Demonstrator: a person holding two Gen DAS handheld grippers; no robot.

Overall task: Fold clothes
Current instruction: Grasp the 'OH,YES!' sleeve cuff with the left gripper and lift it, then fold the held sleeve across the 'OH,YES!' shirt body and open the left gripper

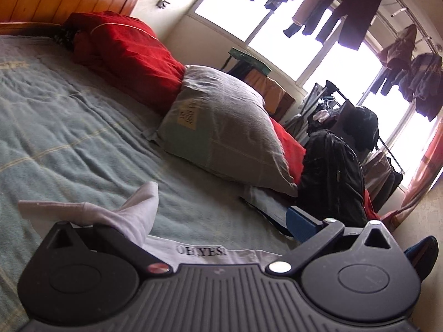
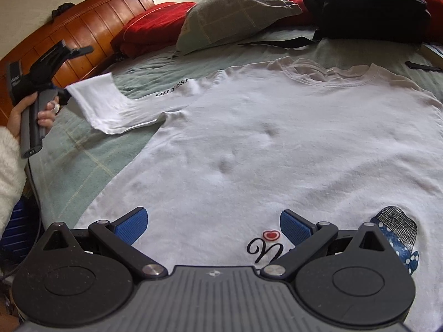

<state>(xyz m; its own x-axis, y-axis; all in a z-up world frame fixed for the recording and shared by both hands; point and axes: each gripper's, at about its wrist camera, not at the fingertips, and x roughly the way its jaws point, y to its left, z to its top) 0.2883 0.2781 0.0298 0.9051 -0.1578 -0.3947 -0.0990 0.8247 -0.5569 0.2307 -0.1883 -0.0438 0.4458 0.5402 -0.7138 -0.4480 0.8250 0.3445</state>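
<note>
- The white T-shirt (image 2: pixel 277 144) lay spread flat, front up, on the green bedspread (image 2: pixel 83 171), collar toward the grey pillow (image 2: pixel 235 8) and black backpack (image 2: pixel 365 2).
- The left gripper (image 2: pixel 65 92) stood at the tip of the sleeve (image 2: pixel 102 105), which rose off the bed; I couldn't tell whether its jaws actually pinched the cloth.
- The right gripper (image 2: pixel 213 224) hovered over the hem, jaws apart, holding nothing.
- To fold well, I'd judge the sleeve should travel inward over the chest, edge kept straight.
- The shirt looked smooth, lightly dimpled; black lettering near the shoulder, print at the hem.
</note>
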